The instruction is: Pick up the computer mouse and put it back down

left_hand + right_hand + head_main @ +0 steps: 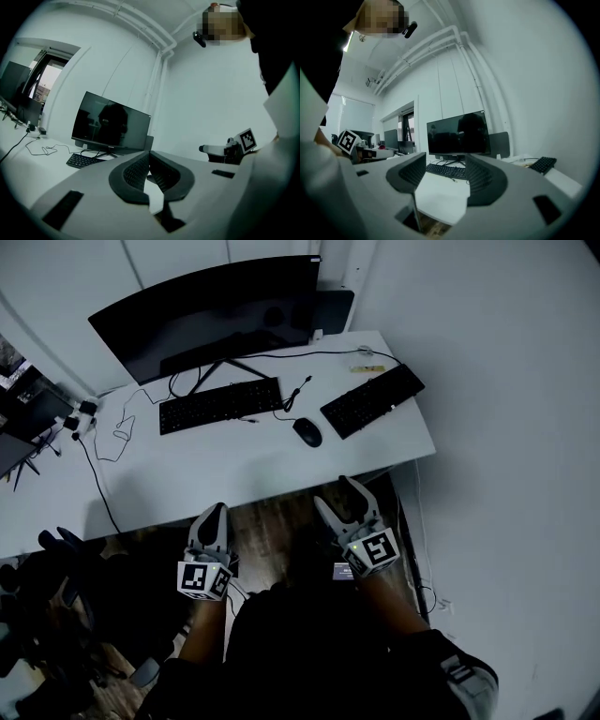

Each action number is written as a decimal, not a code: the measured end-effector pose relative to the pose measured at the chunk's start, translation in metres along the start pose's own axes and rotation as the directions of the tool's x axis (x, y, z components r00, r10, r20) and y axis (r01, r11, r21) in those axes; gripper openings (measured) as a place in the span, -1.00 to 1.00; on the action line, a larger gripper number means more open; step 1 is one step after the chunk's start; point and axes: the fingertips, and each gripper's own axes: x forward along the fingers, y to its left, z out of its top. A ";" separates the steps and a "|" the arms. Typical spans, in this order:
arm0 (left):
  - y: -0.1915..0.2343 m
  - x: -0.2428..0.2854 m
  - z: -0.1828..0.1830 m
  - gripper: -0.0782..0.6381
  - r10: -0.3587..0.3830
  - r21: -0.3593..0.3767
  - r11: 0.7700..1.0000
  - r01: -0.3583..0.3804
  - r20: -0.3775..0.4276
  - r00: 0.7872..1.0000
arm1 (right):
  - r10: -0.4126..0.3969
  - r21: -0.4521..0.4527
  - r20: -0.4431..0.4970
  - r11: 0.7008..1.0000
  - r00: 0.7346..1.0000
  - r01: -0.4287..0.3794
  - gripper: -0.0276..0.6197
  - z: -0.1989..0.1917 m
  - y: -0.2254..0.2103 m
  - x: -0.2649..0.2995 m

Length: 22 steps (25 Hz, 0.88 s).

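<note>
A black computer mouse [307,431] lies on the white desk [234,472] between two black keyboards. Both grippers hover in front of the desk's near edge, over the person's lap, and neither touches anything. My left gripper [215,514] [149,159] points at the desk with its jaws closed together and nothing between them. My right gripper [339,497] [443,174] stands open and empty, its fingers [485,176] spread wide; the mouse lies ahead of it, slightly to its left. I cannot make out the mouse in either gripper view.
A curved dark monitor [216,315] stands at the back of the desk. One keyboard [220,404] sits in front of it, another [372,399] lies angled at the right. Cables [117,432] trail over the desk's left part. An office chair [56,554] stands at lower left.
</note>
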 end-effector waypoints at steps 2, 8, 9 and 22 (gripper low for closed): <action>0.002 0.020 0.005 -0.80 0.032 -0.007 0.999 -0.031 0.007 0.999 | 0.035 0.001 -0.012 0.999 0.999 -0.035 -0.10 -0.001 -0.018 0.014; 0.014 0.073 0.006 -0.80 0.104 -0.019 0.994 -0.104 -0.005 0.995 | 0.108 0.046 -0.020 0.993 0.994 -0.107 -0.10 -0.010 -0.069 0.060; 0.016 0.080 0.005 -0.80 0.118 -0.019 0.993 -0.119 -0.008 0.993 | 0.123 0.054 -0.021 0.991 0.992 -0.122 -0.10 -0.012 -0.075 0.066; 0.037 0.143 -0.018 -0.80 0.154 0.043 0.988 -0.151 -0.084 0.984 | 0.192 0.083 -0.118 0.980 0.974 -0.183 -0.10 -0.051 -0.119 0.144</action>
